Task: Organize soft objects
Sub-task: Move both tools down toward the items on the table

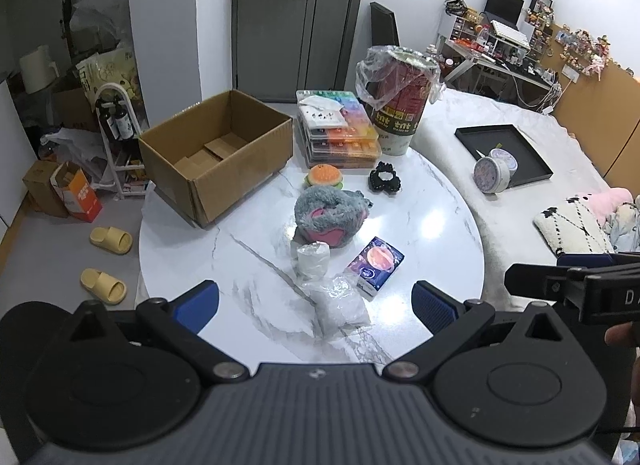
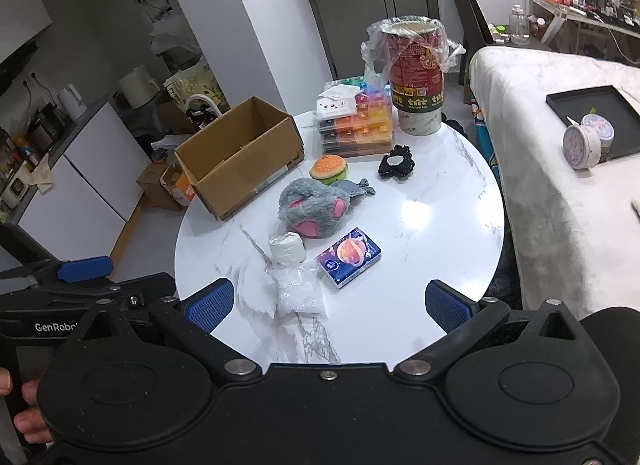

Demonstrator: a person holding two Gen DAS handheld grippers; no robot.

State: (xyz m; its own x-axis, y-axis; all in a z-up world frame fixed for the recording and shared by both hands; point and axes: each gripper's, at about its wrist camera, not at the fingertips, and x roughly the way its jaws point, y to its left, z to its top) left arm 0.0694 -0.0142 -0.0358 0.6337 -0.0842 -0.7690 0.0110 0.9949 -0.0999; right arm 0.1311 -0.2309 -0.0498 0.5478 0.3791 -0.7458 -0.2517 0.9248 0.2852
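Left tool [image 1: 316, 301] spread wide above table [image 1: 440, 225] near edge, holding nothing

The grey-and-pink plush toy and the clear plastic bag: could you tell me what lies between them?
A small white roll, seen in both wrist views.

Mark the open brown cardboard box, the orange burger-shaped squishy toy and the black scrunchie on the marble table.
Open brown cardboard box [image 1: 244, 133]: left wrist view, inner far wall.
Orange burger-shaped squishy toy [image 2: 329, 168]: right wrist view, top bun.
Black scrunchie [image 2: 397, 169]: right wrist view, front ruffle.
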